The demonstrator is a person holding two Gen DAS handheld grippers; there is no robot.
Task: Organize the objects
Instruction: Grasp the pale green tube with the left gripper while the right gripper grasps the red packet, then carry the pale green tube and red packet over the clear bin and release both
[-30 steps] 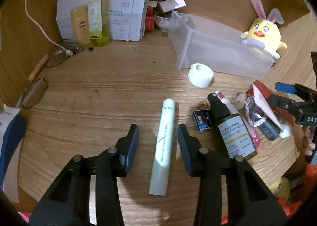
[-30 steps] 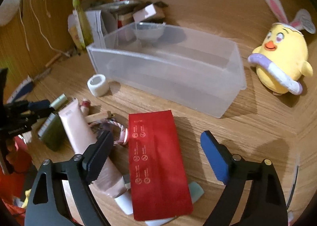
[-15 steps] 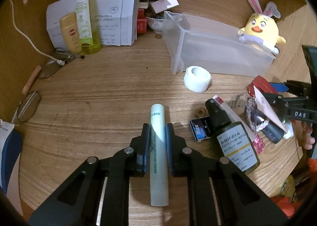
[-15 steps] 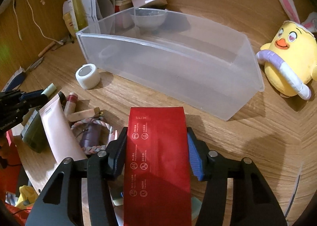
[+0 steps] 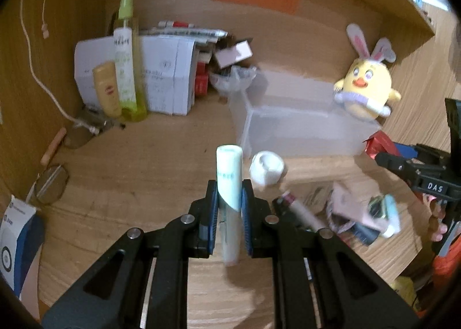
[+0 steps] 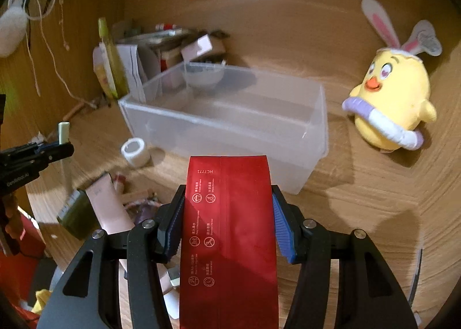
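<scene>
The bin [image 6: 314,115] waits empty. The left gripper [image 5: 229,199] squeezes a tube [image 5: 229,179], the right gripper [image 6: 227,211] squeezes a red pouch [image 6: 230,213]. I think both now need carrying over the bin.

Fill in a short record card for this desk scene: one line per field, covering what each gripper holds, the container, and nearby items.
left gripper: shut on pale green tube
right gripper: shut on red pouch
container: clear plastic bin, nothing visible inside
beside bin: white tape roll, yellow chick plush
loose pile: pink tube, dark green bottle
surface: wooden desk
</scene>
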